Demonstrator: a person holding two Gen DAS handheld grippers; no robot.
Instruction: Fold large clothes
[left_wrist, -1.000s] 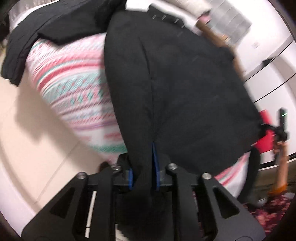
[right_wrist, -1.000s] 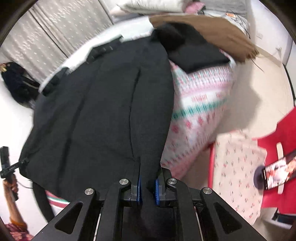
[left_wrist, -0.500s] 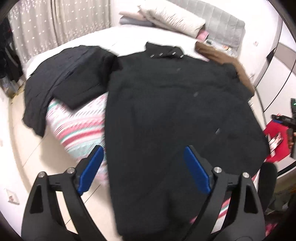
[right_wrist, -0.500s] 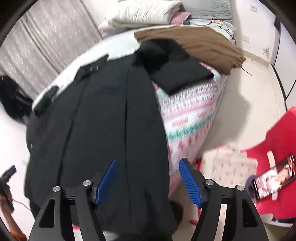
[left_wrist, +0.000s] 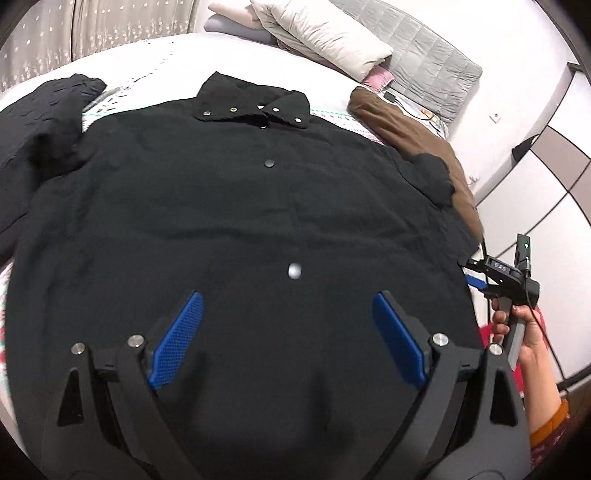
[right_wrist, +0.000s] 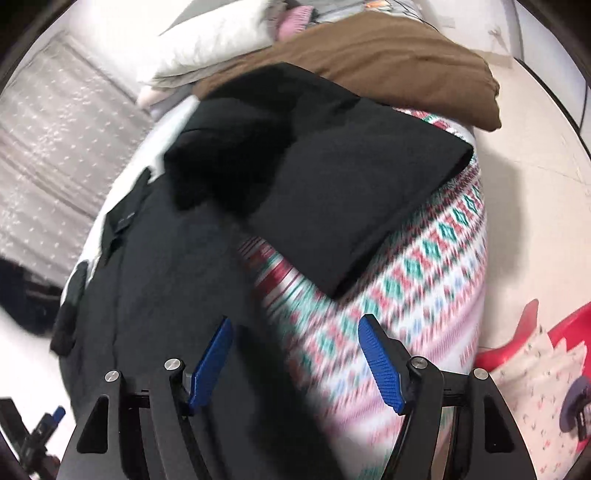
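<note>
Let go of the black shirt (left_wrist: 258, 206) since 1 s ago: both grippers pinched its hem then, now spread wide w/ nothing between the blue pads.

Left gripper (left_wrist: 288, 339): fingers far apart, hanging over the shirt's lower half. Left pad (left_wrist: 177, 339) & right pad (left_wrist: 399, 343) both above black cloth, not touching it as far as can be seen. Shiny snap button (left_wrist: 294, 271) just ahead of the fingers, between them. Dark button (left_wrist: 269, 163) further ahead. Collar (left_wrist: 255, 101) w/ small snaps far ahead, near the top of the bed (left_wrist: 155, 55). Shirt lying flat & spread out, front up, left sleeve (left_wrist: 40, 122) reaching off past the left finger. Brown cloth (left_wrist: 417, 136) ahead-right of the right finger, tucked under the shirt's edge. White pillow (left_wrist: 325, 40) far ahead.

Right gripper (right_wrist: 295, 362), also seen small at the right side of the left view, held in a hand (left_wrist: 524, 336): fingers wide apart too, holding nothing. Left pad (right_wrist: 210, 362) over the shirt's edge, right pad (right_wrist: 380, 365) over the patterned bedspread (right_wrist: 417, 280). Shirt's right sleeve (right_wrist: 354, 192) ahead of the fingers, lying on the bedspread. Brown cloth further ahead, past the sleeve. Red chair (right_wrist: 517, 332) off to the right of the right finger. View quite blurry.
</note>
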